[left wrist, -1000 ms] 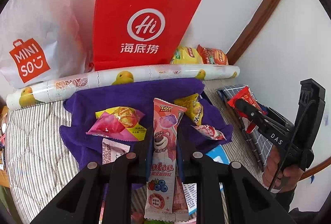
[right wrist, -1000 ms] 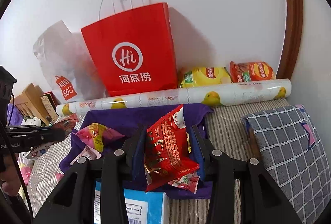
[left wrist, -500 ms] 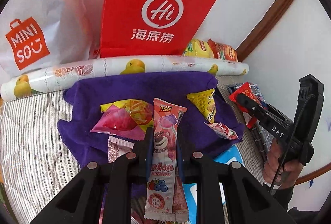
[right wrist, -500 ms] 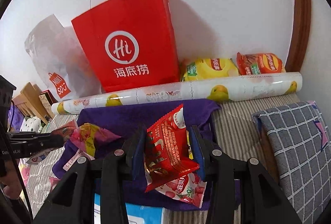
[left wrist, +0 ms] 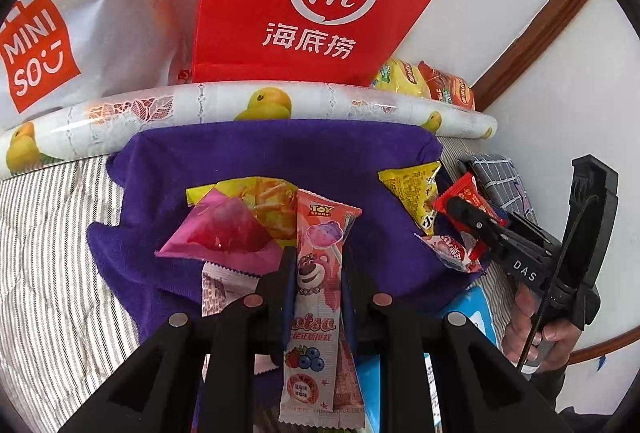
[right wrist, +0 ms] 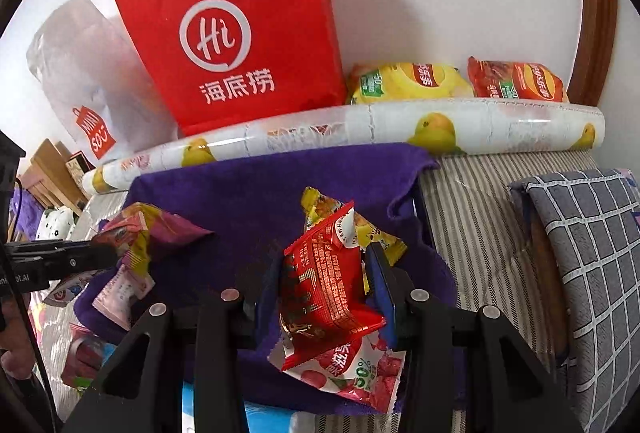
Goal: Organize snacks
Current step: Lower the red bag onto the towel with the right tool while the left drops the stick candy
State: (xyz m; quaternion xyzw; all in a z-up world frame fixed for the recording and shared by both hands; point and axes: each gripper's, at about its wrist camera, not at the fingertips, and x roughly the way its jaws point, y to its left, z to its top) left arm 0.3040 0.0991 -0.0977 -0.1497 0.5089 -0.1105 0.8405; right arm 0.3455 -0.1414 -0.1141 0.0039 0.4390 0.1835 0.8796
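Observation:
My left gripper [left wrist: 316,265] is shut on a long pink Toy Story candy packet [left wrist: 316,297], held over a purple towel [left wrist: 248,161]. My right gripper [right wrist: 328,273] is shut on a red snack packet [right wrist: 324,285]; it also shows at the right of the left wrist view [left wrist: 464,209]. On the towel lie a pink and yellow packet [left wrist: 232,229], a yellow packet [left wrist: 412,189] and a white-red packet [right wrist: 352,377]. A red Hi paper bag [left wrist: 312,1] stands behind, against the wall.
A white Miniso bag [left wrist: 48,33] stands left of the red bag. A rolled lemon-print sheet [left wrist: 248,105] lies along the towel's far edge. Yellow and red chip bags [right wrist: 408,85] sit behind it. A checked cushion [right wrist: 592,241] lies right. A blue box [left wrist: 476,313] lies near.
Both grippers have moved forward towards the red bag with their packets still held. The bag and towel look larger and closer now.

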